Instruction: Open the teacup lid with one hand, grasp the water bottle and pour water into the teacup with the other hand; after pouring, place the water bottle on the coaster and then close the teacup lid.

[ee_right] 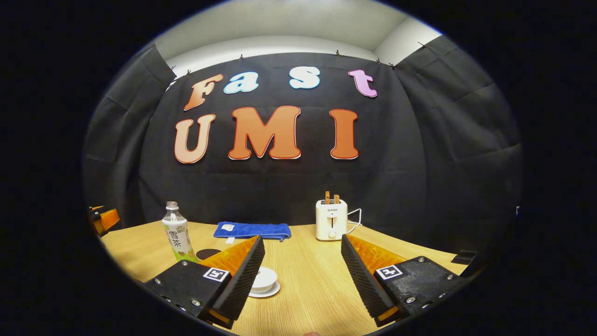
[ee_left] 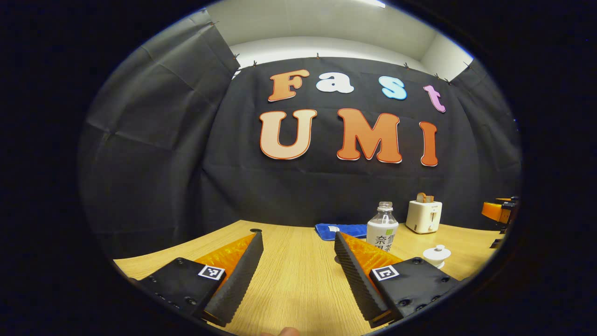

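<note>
The teacup [ee_right: 264, 280] sits on its little white saucer on the wooden table [ee_right: 308, 280], lid on, and in the right gripper view it's peeking out just past the inner edge of that gripper's left finger. In the left gripper view you can see the cup's white lid [ee_left: 437, 253] with its knob, off to the right just beyond the right finger. The water bottle [ee_right: 177, 232] stands upright with its cap off, to the left of the teacup, and a dark round coaster [ee_right: 208, 253] lies on the table just beside its base. In the left gripper view the bottle is right behind the tip of the right finger. Left gripper [ee_left: 298, 240] is spread wide with nothing between the fingers, just bare table. Right gripper [ee_right: 303, 242] is the same, wide apart and gripping nothing. Further back there's a folded blue towel [ee_right: 252, 230] near the black cloth wall and a white toaster [ee_right: 331, 219] with toast sticking out of it, cord trailing off to the right.
</note>
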`<state>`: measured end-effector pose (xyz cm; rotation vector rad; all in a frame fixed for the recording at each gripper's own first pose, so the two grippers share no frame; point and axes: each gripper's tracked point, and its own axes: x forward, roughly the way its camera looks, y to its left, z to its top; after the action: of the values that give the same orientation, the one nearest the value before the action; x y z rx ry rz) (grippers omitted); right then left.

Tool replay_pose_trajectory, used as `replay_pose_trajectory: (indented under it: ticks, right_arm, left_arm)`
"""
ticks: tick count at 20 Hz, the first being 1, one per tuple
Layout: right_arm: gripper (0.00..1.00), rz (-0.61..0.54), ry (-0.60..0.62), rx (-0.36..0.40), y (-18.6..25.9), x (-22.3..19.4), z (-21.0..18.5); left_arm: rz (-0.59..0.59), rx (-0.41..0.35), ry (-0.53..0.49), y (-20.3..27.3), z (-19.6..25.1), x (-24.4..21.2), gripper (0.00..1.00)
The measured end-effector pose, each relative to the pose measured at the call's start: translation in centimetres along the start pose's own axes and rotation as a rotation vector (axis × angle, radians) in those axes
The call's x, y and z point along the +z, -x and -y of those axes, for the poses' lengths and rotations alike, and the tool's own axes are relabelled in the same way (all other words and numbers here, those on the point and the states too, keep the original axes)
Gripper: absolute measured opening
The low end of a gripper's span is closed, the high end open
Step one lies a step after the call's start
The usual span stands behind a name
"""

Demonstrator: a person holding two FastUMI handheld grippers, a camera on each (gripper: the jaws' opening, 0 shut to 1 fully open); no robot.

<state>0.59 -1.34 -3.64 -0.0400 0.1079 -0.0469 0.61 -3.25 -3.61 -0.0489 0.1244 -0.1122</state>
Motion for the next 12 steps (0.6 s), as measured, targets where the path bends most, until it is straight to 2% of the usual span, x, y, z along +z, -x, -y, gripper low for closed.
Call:
replay_pose_trajectory:
  ticks: [1,2,4,5,6,7,12]
  right_arm:
    - [0.98,-0.004,-0.001,-0.001,0.0,-0.2,0.0]
    - [0.93,-0.007,0.0,-0.001,-0.1,-0.4,0.0]
    - [0.92,-0.018,0.011,0.0,-0.3,-0.7,-0.1]
    - [0.98,-0.025,0.019,0.002,-0.4,-1.0,-0.3]
    - [0.92,-0.031,0.026,0.004,-0.5,-1.3,-0.5]
    - [0.98,-0.037,0.031,0.008,-0.6,-1.5,-0.8]
    - [0.98,-0.098,0.039,0.055,-2.1,-3.8,-3.4]
  left_arm:
    - [-0.005,-0.004,-0.006,-0.1,0.2,-0.1,0.99]
    - [-0.01,-0.009,-0.006,-0.2,0.4,-0.1,0.99]
    - [-0.022,-0.022,-0.005,-0.4,0.9,-0.4,0.98]
    - [-0.026,-0.025,-0.007,-0.5,1.0,-0.6,0.98]
    - [-0.029,-0.025,-0.009,-0.6,0.9,-0.8,0.98]
    - [-0.033,-0.024,-0.01,-0.5,1.0,-0.8,0.98]
    - [-0.049,-0.029,-0.012,-0.6,1.3,-1.3,0.98]
